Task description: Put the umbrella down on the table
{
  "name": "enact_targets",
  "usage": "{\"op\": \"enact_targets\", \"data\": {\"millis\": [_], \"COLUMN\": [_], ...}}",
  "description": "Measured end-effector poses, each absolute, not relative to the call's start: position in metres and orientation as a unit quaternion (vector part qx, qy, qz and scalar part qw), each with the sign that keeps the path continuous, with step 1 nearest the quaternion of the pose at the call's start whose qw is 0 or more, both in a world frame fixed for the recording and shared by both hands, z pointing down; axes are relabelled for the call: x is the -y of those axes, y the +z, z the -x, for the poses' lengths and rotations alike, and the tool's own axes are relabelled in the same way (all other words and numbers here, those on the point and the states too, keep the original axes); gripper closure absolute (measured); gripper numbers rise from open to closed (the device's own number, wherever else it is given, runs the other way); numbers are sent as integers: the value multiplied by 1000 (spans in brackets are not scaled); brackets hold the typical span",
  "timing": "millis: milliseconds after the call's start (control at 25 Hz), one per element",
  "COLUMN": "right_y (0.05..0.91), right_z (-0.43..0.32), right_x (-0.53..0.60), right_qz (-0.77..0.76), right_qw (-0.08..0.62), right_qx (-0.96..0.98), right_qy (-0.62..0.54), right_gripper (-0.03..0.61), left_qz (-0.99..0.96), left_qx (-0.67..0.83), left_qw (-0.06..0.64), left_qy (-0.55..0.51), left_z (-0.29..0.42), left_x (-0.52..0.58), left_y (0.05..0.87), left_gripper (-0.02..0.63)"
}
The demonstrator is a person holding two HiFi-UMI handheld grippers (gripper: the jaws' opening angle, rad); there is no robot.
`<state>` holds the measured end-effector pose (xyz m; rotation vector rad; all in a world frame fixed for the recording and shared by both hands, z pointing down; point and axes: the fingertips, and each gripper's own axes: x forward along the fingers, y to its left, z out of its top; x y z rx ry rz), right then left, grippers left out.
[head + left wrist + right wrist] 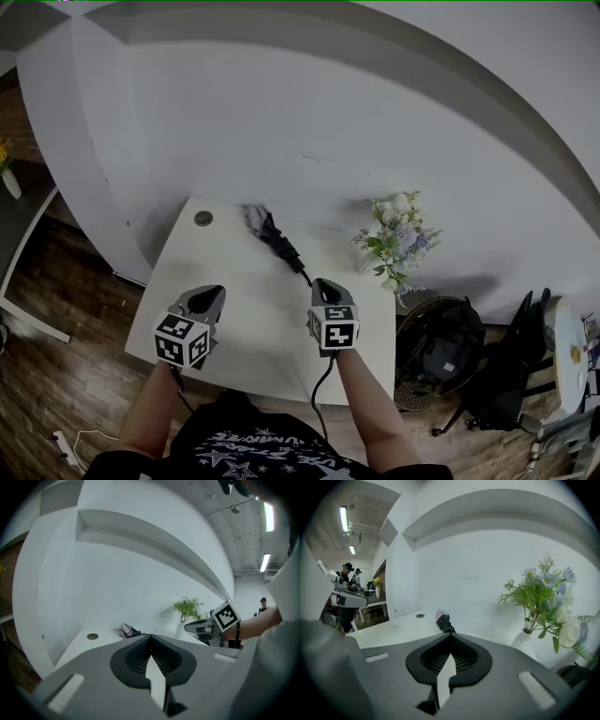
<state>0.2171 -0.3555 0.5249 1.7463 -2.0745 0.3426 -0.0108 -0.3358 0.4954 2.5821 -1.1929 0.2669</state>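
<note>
The folded dark umbrella lies on the white table near its far edge, with a pale patch at its far end and its thin end toward me. It also shows as the umbrella in the left gripper view and the umbrella in the right gripper view, well beyond both jaws. My left gripper hangs over the table's front left, jaws together and empty. My right gripper is over the front right, jaws closed on nothing. Neither touches the umbrella.
A vase of flowers stands at the table's far right corner. A round cable hole is at the far left. A white wall runs behind the table. A wicker basket with a black bag sits on the floor at right.
</note>
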Motion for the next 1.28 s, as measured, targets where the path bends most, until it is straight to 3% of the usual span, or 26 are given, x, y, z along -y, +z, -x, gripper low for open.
{"op": "enact_targets", "data": {"millis": [400,1280], "right_y": [527,517], "right_z": [-228,-215], "right_x": [287,155], "right_qz": [-629,-610], "right_qw": [169,176], "right_qx": [746,764], "right_qy": [142,118], "right_gripper": [565,565], "left_qz": [-898,-896], "left_qx": [407,415], "left_qw": [140,133], "left_qy": [94,82], "left_z": [-9,-11], "left_x": [277,152], "left_y": [498,487], "left_gripper": [611,611]}}
